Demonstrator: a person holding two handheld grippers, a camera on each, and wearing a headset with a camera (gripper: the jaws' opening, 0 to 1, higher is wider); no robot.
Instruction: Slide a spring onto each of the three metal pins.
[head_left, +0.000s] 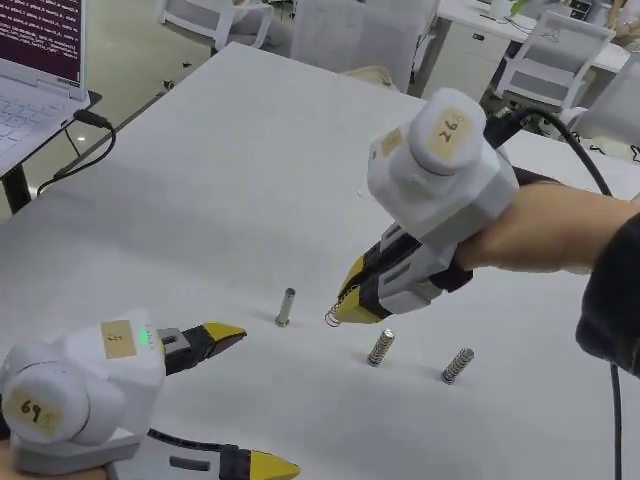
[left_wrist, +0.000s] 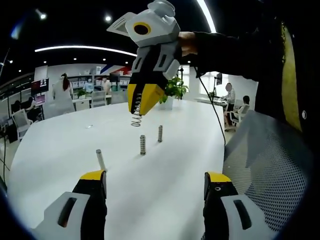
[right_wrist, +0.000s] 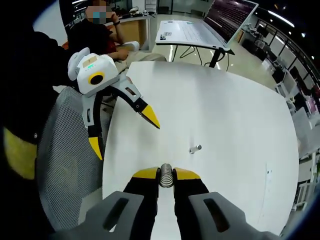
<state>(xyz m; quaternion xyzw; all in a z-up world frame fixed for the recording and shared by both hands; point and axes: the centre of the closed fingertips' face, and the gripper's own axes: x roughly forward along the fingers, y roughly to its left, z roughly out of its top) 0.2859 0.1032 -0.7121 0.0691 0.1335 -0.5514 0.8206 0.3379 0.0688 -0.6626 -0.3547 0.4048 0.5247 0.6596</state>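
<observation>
Beside bare pin (head_left: 286, 306), spring (left_wrist: 136, 118) hanging upright from right gripper (head_left: 347, 306)

White table (head_left: 200, 180), silver pin (head_left: 286, 306), silver spring (right_wrist: 166, 176), white left tool (head_left: 260, 400) and right tool (head_left: 345, 310) with yellow tips

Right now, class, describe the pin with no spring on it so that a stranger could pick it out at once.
On the white table, three pins stand in a row. The bare pin is the end one on the laptop side, next to the spring in the right hand-held gripper. Its shaft is smooth metal; the other two pins wear coils.
</observation>
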